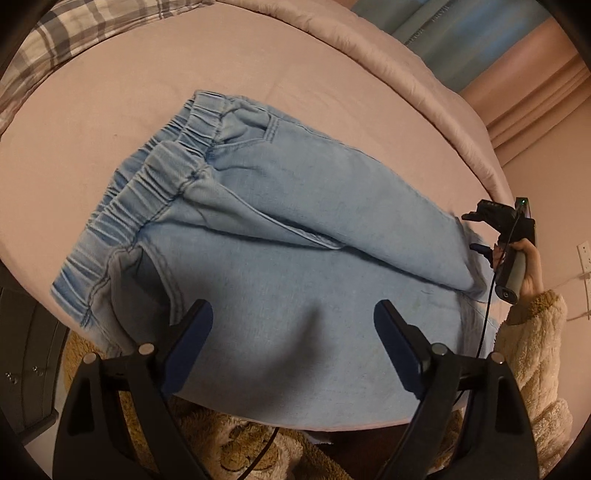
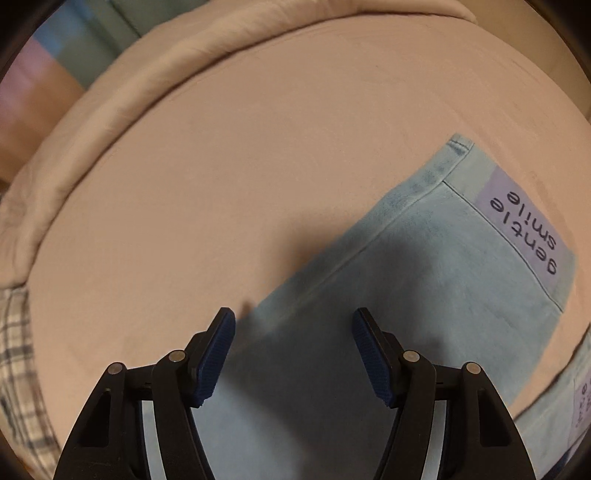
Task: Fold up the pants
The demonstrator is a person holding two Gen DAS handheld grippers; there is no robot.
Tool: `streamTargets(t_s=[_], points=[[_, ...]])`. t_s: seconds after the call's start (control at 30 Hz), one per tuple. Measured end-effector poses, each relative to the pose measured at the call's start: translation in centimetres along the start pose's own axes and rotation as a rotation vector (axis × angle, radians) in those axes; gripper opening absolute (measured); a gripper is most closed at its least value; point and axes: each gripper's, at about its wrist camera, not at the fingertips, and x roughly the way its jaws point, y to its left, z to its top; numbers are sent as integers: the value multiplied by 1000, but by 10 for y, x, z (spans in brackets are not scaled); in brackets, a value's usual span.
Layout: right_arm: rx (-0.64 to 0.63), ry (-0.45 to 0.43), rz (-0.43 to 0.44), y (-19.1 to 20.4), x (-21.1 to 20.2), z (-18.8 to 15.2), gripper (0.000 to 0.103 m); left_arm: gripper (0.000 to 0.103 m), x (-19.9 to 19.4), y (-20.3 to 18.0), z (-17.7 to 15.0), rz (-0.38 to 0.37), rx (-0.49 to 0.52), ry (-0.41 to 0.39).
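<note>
Light blue denim pants point(image 1: 280, 229) lie flat on a pink bed sheet point(image 1: 147, 92), their gathered elastic waistband point(image 1: 147, 192) at the left. My left gripper point(image 1: 291, 314) hovers over the near side of the pants, open, with nothing between its fingers. The right gripper point(image 1: 480, 240) shows at the right edge of the left wrist view, in a hand with a fuzzy beige sleeve. In the right wrist view a pant leg point(image 2: 424, 295) runs to a hem with a lilac label reading "gentle smile" point(image 2: 524, 225). My right gripper point(image 2: 293, 317) is open above that leg, holding nothing.
A folded pink duvet point(image 1: 406, 62) borders the far side of the bed. A plaid cloth point(image 1: 74, 33) lies at the far left. A curtain point(image 1: 461, 33) hangs beyond the bed. A second labelled hem point(image 2: 581, 406) shows at the lower right.
</note>
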Motion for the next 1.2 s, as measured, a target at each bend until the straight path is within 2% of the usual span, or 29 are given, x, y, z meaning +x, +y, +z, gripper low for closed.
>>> streamTargets(t_s=[0.07,0.1,0.2,0.23,0.3,0.37,0.43,0.57,0.7,0.73,0.77,0.8,0.83,0.9,1.0,1.1,1.2], points=[[-3,-9,-17,1,5,4,67,89,-1,1,2,4,-11,-7],[-9,-13,-23,2,7,5,62,89,-2,2,2,6,-15,-9],[-32,-24,-92,1,11,6,38,89,-7,4,-1,-3,-23,-23],[-30,-32,-85,-2,9,5,33,89,-8,4,-1,-5,-23,-24],[-27,-39,-64,-11,6,4,15,89,-9,3,-3,-10,-24,-23],[-11,-22,-1,-22,0,2,6,89,-9,3,-2,-15,-26,-25],[-1,-44,68,-31,-19,-4,6,89,-13,2,-2,-21,-29,-38],[-67,-157,168,-44,-75,-26,5,89,-19,0,1,-41,-34,-65],[-82,-248,336,-77,-135,-72,5,89,-22,-7,7,-59,-30,-80],[-80,-255,350,-80,-137,-74,5,89,-22,-9,10,-64,-26,-85],[-67,-261,372,-93,-145,-90,5,89,-22,-12,13,-72,-23,-94],[-60,-262,382,-96,-141,-88,5,89,-23,-14,15,-77,-21,-100],[-57,-259,389,-104,-141,-98,5,89,-22,-17,19,-82,-18,-107],[-55,-250,377,-107,-130,-92,5,88,-19,-22,26,-93,-16,-118],[-82,-213,308,-105,-116,-98,5,87,-3,-32,43,-98,-2,-111],[-53,-123,289,-109,-93,-104,5,86,13,-39,58,-60,13,-94],[-51,-89,259,-105,-78,-104,5,86,24,-43,74,-57,1,-91]])
